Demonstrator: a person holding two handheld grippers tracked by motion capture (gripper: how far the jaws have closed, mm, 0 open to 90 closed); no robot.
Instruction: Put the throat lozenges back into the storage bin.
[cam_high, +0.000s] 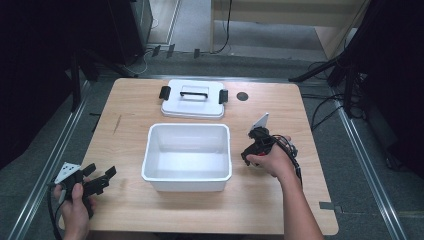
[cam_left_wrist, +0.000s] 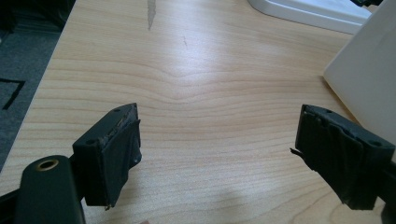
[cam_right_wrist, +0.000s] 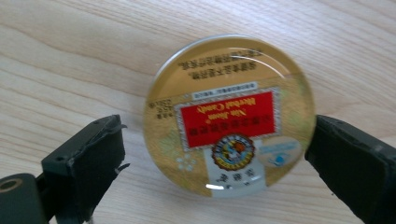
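Note:
A round gold candy tin (cam_right_wrist: 229, 114) with a red label lies flat on the wooden table (cam_right_wrist: 70, 56). My right gripper (cam_right_wrist: 215, 154) is open and straddles it: the left jaw stands a little off the tin's edge, the right jaw sits right at its rim. From above, the right gripper (cam_high: 254, 145) points down to the right of the white bin (cam_high: 187, 126), and the hand hides the tin. My left gripper (cam_high: 102, 172) rests open near the table's front left corner, with bare wood between its jaws (cam_left_wrist: 215, 154).
The white bin is empty in the middle of the table; its wall (cam_left_wrist: 369, 79) rises to the right of the left gripper. A white lid (cam_high: 192, 102) with a black handle and clips lies behind it. A dark round hole (cam_high: 242, 96) sits at the back right.

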